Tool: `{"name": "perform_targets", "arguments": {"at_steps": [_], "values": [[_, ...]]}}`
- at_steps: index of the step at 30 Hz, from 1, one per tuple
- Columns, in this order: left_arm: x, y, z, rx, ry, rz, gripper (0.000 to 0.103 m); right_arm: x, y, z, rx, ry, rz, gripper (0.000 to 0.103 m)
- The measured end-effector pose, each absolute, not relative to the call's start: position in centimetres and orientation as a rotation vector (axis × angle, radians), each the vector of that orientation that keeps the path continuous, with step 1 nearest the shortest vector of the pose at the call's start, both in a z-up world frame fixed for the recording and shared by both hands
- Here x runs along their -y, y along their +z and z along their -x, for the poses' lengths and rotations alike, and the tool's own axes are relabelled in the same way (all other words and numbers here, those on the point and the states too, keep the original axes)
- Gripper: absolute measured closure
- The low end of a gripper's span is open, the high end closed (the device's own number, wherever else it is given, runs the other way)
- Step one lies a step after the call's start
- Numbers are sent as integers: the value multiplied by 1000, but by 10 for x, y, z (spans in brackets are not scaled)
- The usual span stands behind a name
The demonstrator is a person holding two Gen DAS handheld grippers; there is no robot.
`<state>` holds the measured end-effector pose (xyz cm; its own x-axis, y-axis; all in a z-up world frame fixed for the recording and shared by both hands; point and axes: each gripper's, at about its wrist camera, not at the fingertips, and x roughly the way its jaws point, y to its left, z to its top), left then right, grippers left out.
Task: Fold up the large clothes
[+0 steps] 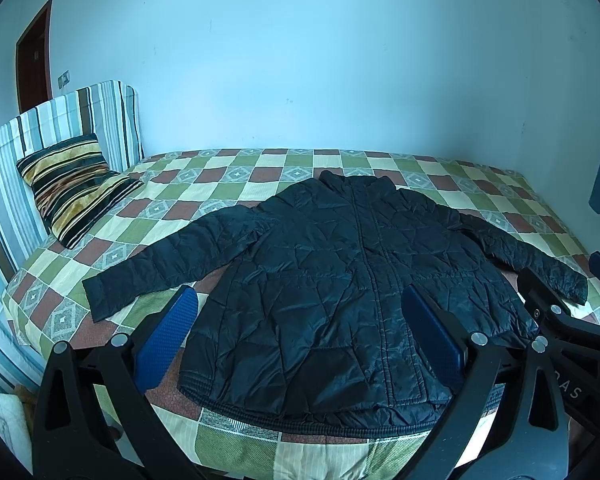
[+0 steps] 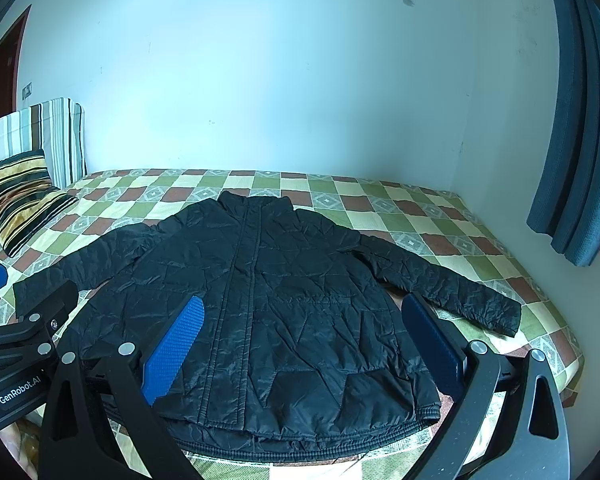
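Left wrist view: the left tool (image 1: 300, 332) hangs above the near edge of the bed (image 1: 260, 436), its two blue-padded fingers (image 1: 168, 340) spread wide with nothing between them. At 3 o'clock in this view the black frame of the right tool (image 1: 556, 320) shows beside it, over the cuff of one sleeve.

In the right wrist view the right tool (image 2: 304, 344) is likewise wide open and empty, held above the lower half of the jacket (image 2: 260, 300). The left tool (image 2: 28, 328) appears at 9 o'clock, marked "GenRobot.AI".

Beyond the fingers, the jacket (image 1: 332, 280) lies flat on the bed, front side up, hem toward the camera at 6 o'clock and stand-up collar away at 12 o'clock. It is black, shiny and quilted in a diamond pattern, creased all over. The front is closed along a centre strip running from collar to hem. Both sleeves are spread outward: one toward 9 o'clock, the other toward 3 o'clock, each angling down to its cuff. The hem has a gathered, ribbed edge.

The bed cover is a check of green, cream, brick-red and grey diamonds. At 10 o'clock a striped pillow (image 1: 76, 188) leans against a striped headboard (image 1: 60, 128). A blue curtain (image 2: 576, 140) hangs at 2 o'clock against the pale wall (image 2: 280, 80).
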<state>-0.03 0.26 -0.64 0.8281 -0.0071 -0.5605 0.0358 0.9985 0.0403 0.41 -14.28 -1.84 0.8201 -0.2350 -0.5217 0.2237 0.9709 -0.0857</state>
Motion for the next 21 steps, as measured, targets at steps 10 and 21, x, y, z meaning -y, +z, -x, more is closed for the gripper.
{"name": "perform_targets", "arguments": {"at_steps": [10,21], "values": [[-1,-5,0,-596,-24,-52,2,142,-17,-4,-559,-243,25,5],[-1,-5,-1,-598,-25,-51,2,142,-19,-3,-559,-243,23,5]]}}
